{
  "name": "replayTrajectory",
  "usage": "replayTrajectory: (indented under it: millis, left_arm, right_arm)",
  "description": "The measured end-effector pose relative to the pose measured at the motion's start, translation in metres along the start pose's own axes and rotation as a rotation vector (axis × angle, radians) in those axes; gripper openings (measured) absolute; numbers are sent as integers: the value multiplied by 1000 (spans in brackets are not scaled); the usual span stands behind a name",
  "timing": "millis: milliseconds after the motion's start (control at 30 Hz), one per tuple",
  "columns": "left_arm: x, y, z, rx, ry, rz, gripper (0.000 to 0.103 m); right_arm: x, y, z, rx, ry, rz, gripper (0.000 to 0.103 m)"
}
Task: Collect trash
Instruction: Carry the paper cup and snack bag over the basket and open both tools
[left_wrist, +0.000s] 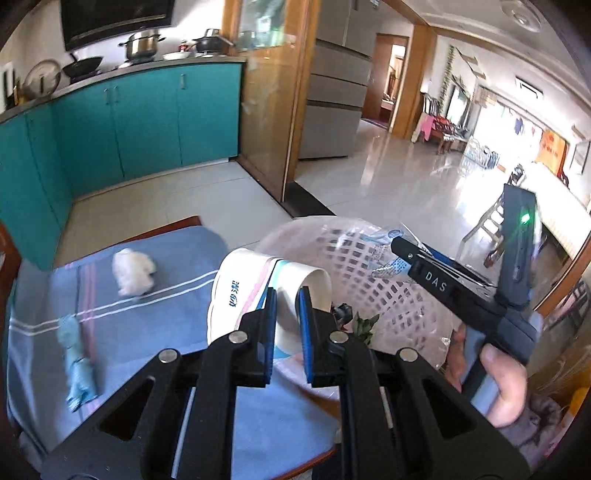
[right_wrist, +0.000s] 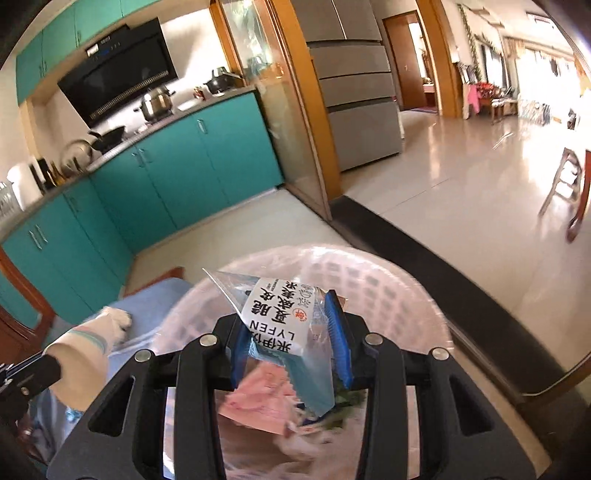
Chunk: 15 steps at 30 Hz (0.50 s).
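Nearest, my left gripper (left_wrist: 287, 317) pinches a white printed wrapper (left_wrist: 236, 291) above the blue cloth; my right gripper (right_wrist: 291, 332) clamps a clear snack bag (right_wrist: 280, 314) over the pink mesh basket (right_wrist: 388, 280).

Black fingers (left_wrist: 269, 325), blue pads (right_wrist: 338, 328)

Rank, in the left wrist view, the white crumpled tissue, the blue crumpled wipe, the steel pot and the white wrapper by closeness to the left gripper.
1. White wrapper, held in the left gripper.
2. Blue crumpled wipe, on the cloth, lower left.
3. White crumpled tissue, farther back on the cloth.
4. Steel pot, on the far counter.
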<state>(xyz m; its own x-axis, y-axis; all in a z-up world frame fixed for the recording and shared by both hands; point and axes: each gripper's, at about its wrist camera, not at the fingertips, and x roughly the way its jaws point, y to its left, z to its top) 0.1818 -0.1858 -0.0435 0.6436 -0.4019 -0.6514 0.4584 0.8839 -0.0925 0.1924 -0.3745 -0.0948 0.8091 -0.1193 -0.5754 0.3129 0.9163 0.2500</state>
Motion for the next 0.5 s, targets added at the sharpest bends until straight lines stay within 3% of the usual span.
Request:
replayTrajectory:
  millis: [333, 500]
  left_arm:
    - [40, -45, -2, 68, 26, -67, 14]
    - [68, -49, -2, 61, 102, -111, 14]
  right_arm:
    - [-8, -19, 1, -12, 0, -48, 39]
    - [-11, -26, 0, 7, 1, -58, 39]
